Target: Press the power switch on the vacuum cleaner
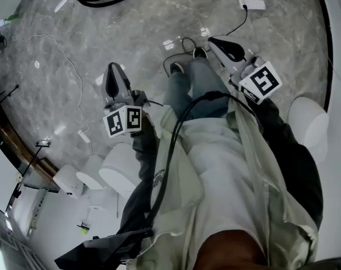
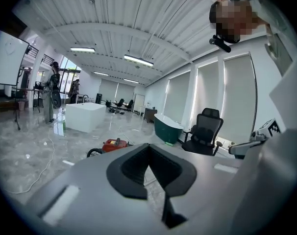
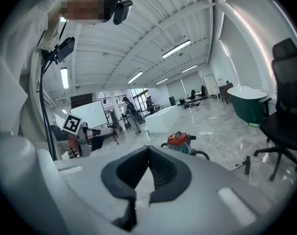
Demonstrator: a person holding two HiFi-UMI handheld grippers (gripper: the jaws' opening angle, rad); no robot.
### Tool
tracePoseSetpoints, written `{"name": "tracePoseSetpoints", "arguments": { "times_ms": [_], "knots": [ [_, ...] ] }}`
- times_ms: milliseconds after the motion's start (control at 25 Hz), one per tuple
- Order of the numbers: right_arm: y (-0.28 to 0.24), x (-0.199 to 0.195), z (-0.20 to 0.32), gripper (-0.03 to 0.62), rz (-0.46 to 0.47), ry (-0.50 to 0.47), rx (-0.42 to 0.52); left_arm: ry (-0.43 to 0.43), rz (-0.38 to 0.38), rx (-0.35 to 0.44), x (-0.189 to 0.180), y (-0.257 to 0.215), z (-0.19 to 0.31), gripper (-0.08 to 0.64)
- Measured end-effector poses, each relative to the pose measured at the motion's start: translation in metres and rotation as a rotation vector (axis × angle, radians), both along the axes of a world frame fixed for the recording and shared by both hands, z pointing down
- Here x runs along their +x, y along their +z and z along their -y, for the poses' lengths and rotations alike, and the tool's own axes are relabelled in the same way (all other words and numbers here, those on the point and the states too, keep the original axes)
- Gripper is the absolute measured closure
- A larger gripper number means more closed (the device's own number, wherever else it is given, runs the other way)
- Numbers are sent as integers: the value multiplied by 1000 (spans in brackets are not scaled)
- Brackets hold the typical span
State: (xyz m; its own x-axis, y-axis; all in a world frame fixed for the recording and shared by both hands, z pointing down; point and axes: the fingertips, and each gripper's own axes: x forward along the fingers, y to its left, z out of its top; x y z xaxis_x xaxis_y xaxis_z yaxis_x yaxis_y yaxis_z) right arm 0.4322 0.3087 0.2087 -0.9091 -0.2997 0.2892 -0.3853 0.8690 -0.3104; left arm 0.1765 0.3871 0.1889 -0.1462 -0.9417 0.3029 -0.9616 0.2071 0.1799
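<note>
Floor (image 1: pixel 137 38): glossy grey marble-look stone. Vacuum cleaner (image 3: pixel 179 140): red plastic top. L gripper (image 2: pixel 148 146) & R gripper (image 3: pixel 148 149): matt grey plastic.

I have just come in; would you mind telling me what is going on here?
A person stands on a marble floor with a gripper in each hand. The left gripper and the right gripper are both shut, hold nothing, and point out into the room. The red vacuum cleaner sits on the floor some way ahead, and neither gripper is near it.
</note>
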Motion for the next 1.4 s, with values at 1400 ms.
{"name": "tracePoseSetpoints", "arguments": {
  "times_ms": [1400],
  "knots": [
    [-96, -106, -227, 592, 50, 12, 180, 286, -56, 109, 80, -39, -176, 560]
  ]
}}
